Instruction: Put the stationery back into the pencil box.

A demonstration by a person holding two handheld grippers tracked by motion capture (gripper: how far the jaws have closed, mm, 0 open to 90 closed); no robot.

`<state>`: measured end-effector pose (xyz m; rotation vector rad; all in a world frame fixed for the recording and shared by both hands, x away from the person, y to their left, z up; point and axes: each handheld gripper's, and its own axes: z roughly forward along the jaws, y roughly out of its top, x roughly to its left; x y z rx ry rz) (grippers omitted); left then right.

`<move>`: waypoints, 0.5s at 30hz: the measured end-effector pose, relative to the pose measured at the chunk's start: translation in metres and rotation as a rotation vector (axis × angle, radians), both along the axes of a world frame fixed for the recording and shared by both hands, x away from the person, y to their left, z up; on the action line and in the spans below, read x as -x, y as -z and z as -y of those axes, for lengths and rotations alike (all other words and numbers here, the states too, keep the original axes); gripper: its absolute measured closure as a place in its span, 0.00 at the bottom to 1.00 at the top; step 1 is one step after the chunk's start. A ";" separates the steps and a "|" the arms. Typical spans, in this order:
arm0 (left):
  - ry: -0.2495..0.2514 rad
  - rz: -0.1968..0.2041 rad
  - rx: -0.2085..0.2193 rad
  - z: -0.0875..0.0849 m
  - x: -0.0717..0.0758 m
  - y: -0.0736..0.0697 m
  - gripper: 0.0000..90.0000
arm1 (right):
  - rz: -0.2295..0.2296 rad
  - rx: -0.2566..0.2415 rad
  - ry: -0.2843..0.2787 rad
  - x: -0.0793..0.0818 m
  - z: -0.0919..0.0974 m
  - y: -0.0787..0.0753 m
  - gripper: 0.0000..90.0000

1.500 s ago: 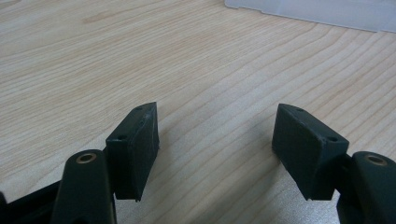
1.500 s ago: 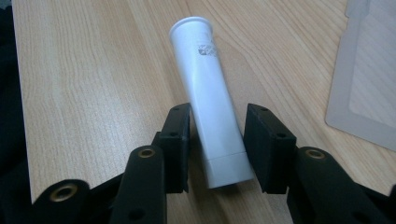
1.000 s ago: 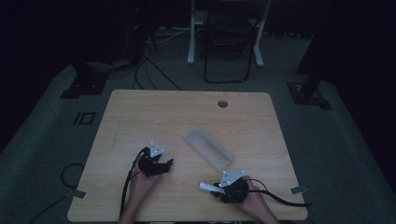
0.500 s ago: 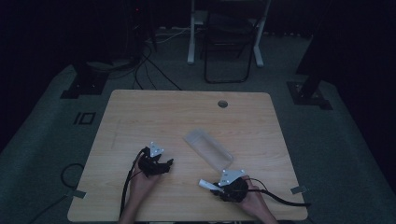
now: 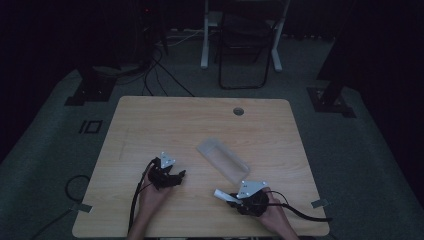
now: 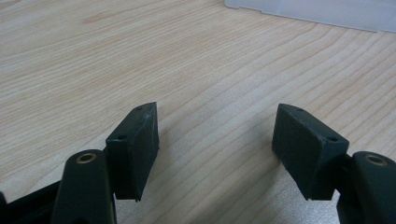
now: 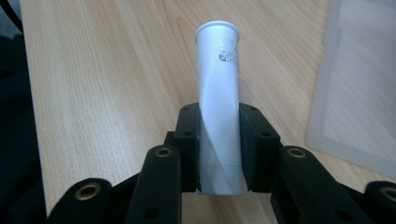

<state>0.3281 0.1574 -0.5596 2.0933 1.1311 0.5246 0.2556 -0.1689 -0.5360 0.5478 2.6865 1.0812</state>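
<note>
My right gripper [image 7: 219, 140] is shut on a white plastic tube [image 7: 218, 102] that sticks out ahead of its jaws over the wooden table. From above, this right gripper [image 5: 236, 199] sits near the table's front edge with the tube [image 5: 223, 195] pointing left. A clear shallow plastic tray [image 5: 222, 159] lies on the table just beyond it, and its edge [image 7: 355, 88] shows to the tube's right. My left gripper [image 5: 178, 175] rests at the front left, open, with nothing but bare wood between its jaws [image 6: 215, 154]. The tray's edge [image 6: 317, 11] lies farther ahead of it.
The wooden table [image 5: 165, 125] has a round cable hole [image 5: 238, 111] near its far edge. Beyond the table stand a dark chair [image 5: 245, 45] and white desk legs [image 5: 205, 40], with cables on the floor [image 5: 150, 75]. Tape strips mark the table's front corners.
</note>
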 end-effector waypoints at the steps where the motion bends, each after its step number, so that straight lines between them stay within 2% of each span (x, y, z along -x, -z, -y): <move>1: 0.000 0.000 0.000 0.000 0.000 0.000 0.36 | -0.001 -0.007 0.002 0.000 0.001 -0.002 0.79; 9: 0.000 0.000 0.000 0.000 0.000 0.000 0.36 | 0.006 -0.049 0.016 -0.002 0.008 -0.013 0.79; 15: 0.000 0.000 0.000 0.000 0.000 0.000 0.36 | 0.024 -0.052 0.031 -0.003 0.012 -0.019 0.79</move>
